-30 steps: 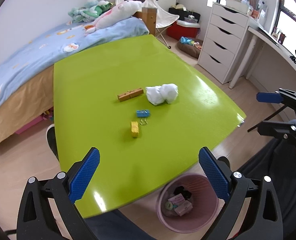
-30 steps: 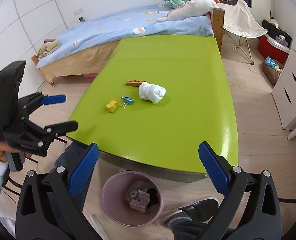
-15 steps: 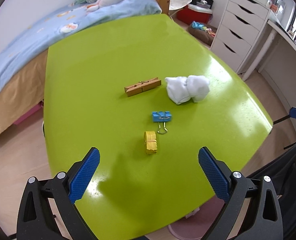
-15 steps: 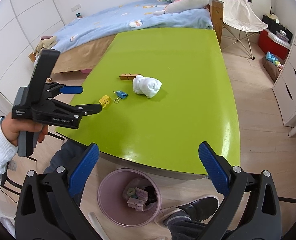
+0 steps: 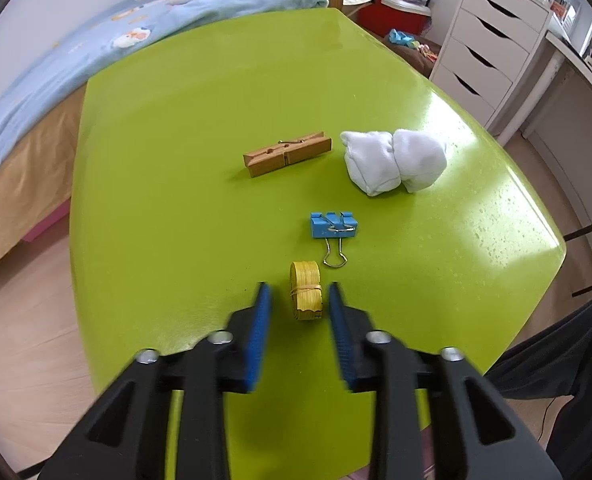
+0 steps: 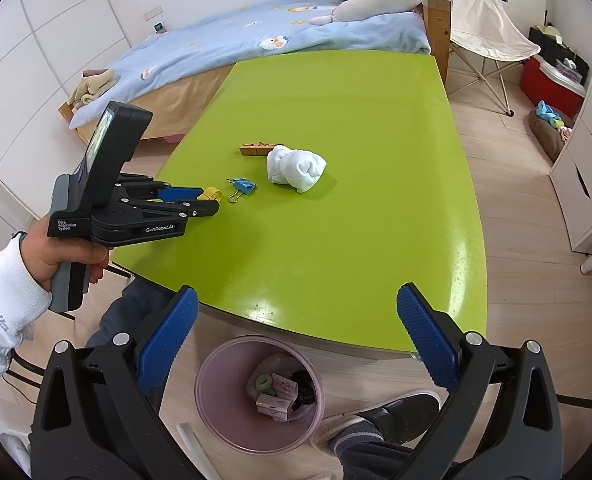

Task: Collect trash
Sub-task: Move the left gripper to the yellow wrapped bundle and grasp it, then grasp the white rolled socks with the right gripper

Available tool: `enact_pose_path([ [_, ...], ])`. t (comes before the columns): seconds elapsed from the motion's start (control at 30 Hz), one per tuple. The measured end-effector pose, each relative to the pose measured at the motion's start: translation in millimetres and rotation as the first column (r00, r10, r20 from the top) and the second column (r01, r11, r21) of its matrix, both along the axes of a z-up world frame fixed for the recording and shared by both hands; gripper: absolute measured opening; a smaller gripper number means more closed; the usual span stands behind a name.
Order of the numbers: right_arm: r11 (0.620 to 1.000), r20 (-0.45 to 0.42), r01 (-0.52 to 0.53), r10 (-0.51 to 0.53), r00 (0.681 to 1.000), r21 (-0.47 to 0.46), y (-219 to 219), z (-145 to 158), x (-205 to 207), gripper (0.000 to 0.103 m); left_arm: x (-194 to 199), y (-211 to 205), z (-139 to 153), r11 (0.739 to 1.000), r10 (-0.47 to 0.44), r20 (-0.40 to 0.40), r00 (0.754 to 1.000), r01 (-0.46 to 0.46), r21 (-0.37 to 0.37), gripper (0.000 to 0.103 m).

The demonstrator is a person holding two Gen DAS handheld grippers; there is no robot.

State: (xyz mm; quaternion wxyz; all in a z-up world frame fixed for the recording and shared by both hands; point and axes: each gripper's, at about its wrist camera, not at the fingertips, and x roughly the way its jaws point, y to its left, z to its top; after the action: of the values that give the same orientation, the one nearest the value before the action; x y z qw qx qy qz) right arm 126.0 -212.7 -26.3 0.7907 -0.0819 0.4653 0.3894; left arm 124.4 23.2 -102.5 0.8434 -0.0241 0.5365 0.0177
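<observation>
A small yellow bundle [image 5: 305, 296] lies on the green table [image 5: 176, 160]. My left gripper [image 5: 297, 300] is down around it, jaws narrowed to either side with small gaps, not touching it. Beyond it lie a blue binder clip [image 5: 333, 227], a wooden clothespin [image 5: 287, 153] and a white crumpled wad [image 5: 393, 161]. In the right wrist view the left gripper [image 6: 210, 200] is at the yellow bundle [image 6: 212, 192], near the clip [image 6: 242, 188], wad [image 6: 296, 169] and clothespin [image 6: 258, 148]. My right gripper [image 6: 294, 320] is wide open and empty above the pink trash bin [image 6: 258, 394].
The bin stands on the floor at the table's near edge and holds several scraps. A shoe [image 6: 383, 416] is beside it. A bed [image 6: 256, 44] runs along the table's far left. White drawers [image 5: 491, 44] and a folding chair [image 6: 483, 16] stand to the right.
My left gripper moved forward and down to the yellow bundle and its jaws narrowed from wide open. The right gripper stayed open over the bin.
</observation>
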Motion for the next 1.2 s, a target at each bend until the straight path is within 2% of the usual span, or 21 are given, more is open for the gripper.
enact_pose_path([
  [0.07,1.0,0.001,-0.002,0.002,1.0,-0.002,1,0,1,0.098,0,0,0,1.0,-0.004,0.0,1.0,0.004,-0.005,0.014],
  [0.4,0.999,0.028,-0.044,0.044,0.999,-0.027,18,4,13,0.098,-6,3,11,1.0,-0.014,0.017,1.0,0.014,-0.003,0.014],
  [0.67,0.987,0.053,-0.129,0.134,0.99,-0.092,53,11,47,0.098,-16,4,28,1.0,-0.018,0.043,0.999,0.018,-0.004,0.014],
  [0.83,0.967,0.071,-0.194,0.207,0.976,-0.163,81,7,63,0.098,-23,8,33,1.0,-0.013,0.052,0.999,0.014,-0.011,0.014],
  [1.2,0.903,0.023,-0.319,0.34,0.94,-0.286,134,-23,84,0.096,-33,19,39,1.0,0.007,0.054,0.999,-0.006,-0.012,0.014],
])
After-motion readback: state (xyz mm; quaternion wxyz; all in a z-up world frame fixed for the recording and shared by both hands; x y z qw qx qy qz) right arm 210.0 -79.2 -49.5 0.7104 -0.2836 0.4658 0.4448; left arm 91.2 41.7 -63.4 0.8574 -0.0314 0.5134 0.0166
